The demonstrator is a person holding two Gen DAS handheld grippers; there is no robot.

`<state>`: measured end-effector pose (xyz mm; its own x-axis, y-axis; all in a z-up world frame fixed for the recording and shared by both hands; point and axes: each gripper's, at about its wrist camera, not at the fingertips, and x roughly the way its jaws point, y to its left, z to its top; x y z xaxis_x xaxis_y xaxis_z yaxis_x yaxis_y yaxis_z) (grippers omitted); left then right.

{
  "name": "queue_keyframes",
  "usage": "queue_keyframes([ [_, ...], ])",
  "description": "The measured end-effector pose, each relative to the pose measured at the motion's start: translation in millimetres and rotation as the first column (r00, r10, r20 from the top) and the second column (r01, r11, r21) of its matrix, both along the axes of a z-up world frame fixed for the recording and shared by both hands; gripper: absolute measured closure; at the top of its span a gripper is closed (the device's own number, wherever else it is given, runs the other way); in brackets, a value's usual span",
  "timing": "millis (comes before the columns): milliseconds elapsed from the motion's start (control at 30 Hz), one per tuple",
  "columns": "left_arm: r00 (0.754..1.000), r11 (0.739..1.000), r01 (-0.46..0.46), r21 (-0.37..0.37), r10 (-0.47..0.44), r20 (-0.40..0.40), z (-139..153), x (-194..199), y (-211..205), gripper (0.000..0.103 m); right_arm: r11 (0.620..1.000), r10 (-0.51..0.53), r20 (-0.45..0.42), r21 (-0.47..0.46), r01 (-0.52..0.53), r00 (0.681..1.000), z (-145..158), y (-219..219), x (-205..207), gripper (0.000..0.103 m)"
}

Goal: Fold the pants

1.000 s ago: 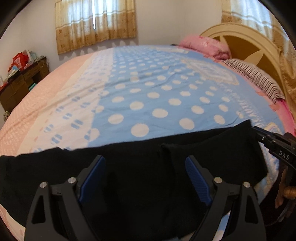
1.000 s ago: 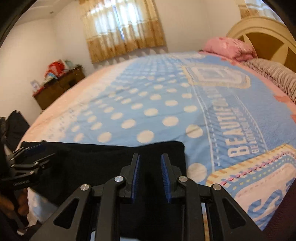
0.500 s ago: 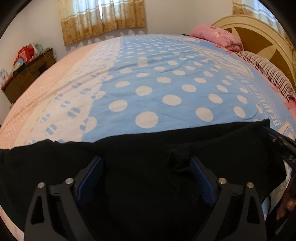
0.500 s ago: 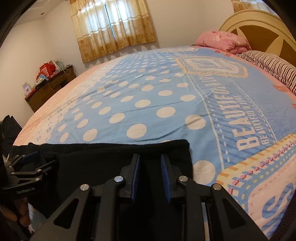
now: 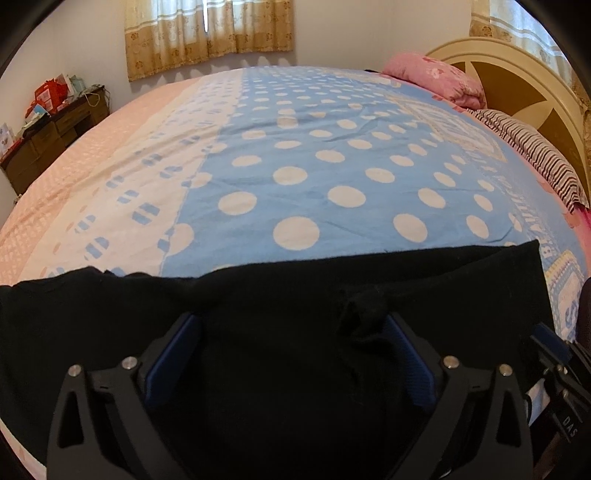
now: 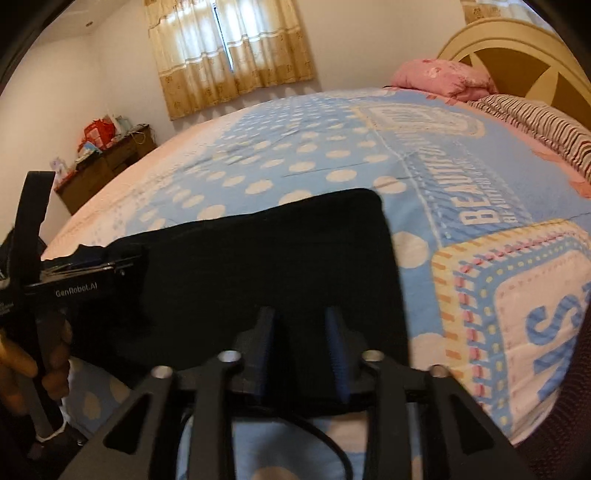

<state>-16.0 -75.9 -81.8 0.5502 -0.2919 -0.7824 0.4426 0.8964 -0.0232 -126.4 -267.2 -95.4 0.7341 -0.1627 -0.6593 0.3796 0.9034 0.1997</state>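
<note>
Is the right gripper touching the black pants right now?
Cannot tell. In the right wrist view the right gripper, jaws opening, overlaps the black pants, but motion blur hides any contact.

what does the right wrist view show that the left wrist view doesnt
Only the right wrist view: the person's hand on the left gripper's handle, and the large lettering panel on the bedspread. Only the left wrist view: the pants' far left stretch, and the left gripper with jaws opening wide over them. Both: pink pillow, headboard, curtains.
</note>
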Motion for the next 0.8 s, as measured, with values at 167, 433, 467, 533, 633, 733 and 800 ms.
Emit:
queue_keyframes([
  [167,1.0,0.999,0.024,-0.024,-0.024,0.011,12,-10,19,0.002,0.995,0.046,-0.038,-0.085,-0.049,0.998,-1,21,10,0.032],
  [433,0.951,0.961,-0.265,-0.083,0.274,0.145,46,-2,147,0.002,0.995,0.059,0.061,-0.085,-0.054,0.996,19,34,-5,0.031],
  [467,0.93,0.942,-0.322,-0.092,0.333,0.155,48,0,166,0.002,0.995,0.064,0.088,-0.087,-0.056,0.994,25,36,-8,0.031],
  [533,0.871,0.886,-0.45,-0.113,0.463,0.162,50,4,208,0.002,0.991,0.084,0.146,-0.116,-0.067,0.986,45,46,-13,0.031],
  [633,0.758,0.766,-0.621,-0.164,0.641,0.12,44,4,269,0.003,0.982,0.126,0.192,-0.16,-0.096,0.973,69,62,-11,0.031],
  [733,0.691,0.675,-0.698,-0.24,0.722,0.021,31,5,311,0.007,0.976,0.175,0.228,-0.166,-0.139,0.958,87,78,-8,0.031],
  [800,0.669,0.633,-0.725,-0.272,0.741,-0.058,18,11,331,0.019,0.971,0.211,0.244,-0.163,-0.174,0.947,96,86,-5,0.031],
])
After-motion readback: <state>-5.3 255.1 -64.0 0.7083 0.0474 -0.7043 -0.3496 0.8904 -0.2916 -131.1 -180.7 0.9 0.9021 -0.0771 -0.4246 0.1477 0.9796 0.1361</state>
